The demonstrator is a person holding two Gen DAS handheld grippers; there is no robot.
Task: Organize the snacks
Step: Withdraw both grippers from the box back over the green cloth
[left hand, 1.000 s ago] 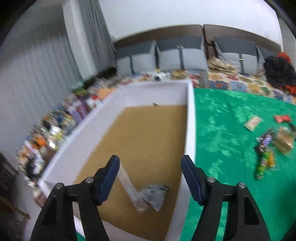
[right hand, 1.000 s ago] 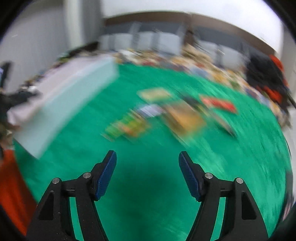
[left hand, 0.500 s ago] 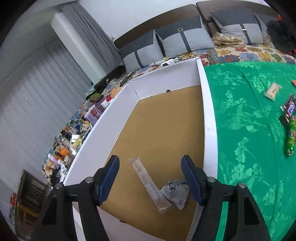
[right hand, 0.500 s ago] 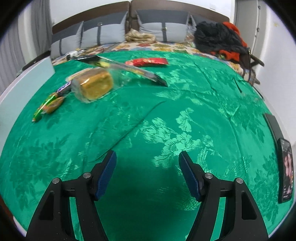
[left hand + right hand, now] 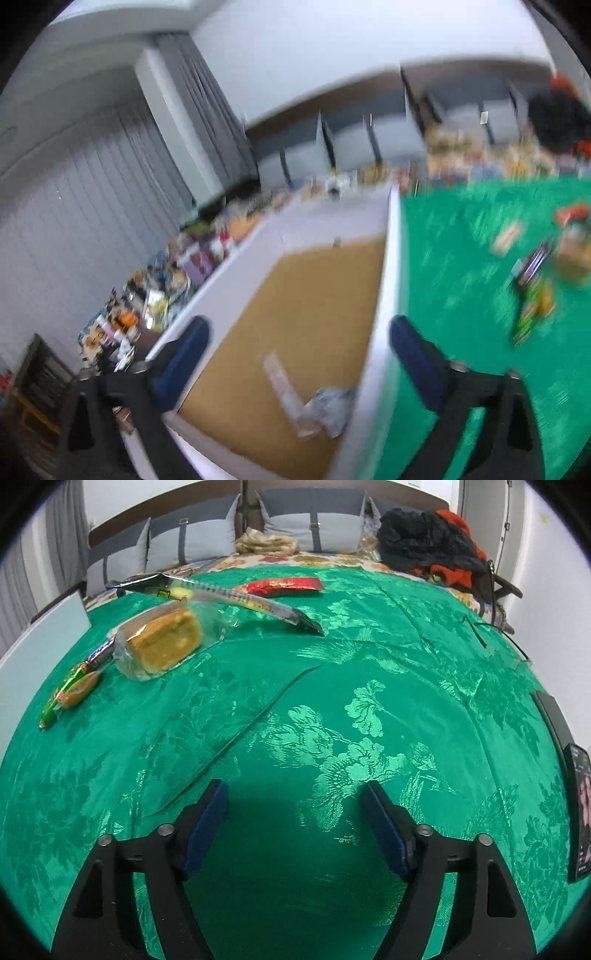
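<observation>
Both hand-held grippers' jaws have just been opened wider. Nothing is held by the left hand-held gripper point(image 5: 299, 354) over the white box point(image 5: 384, 295); two snack packets point(image 5: 317, 402) are seen inside. The right hand-held gripper point(image 5: 295, 823) is spread, empty, over green cloth point(image 5: 369, 709), with the wrapped cake point(image 5: 162, 640) far ahead.

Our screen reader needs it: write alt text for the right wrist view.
Open, empty right gripper hovers over a green cloth. Wrapped cake, red packet and other snacks lie beyond, left.
</observation>
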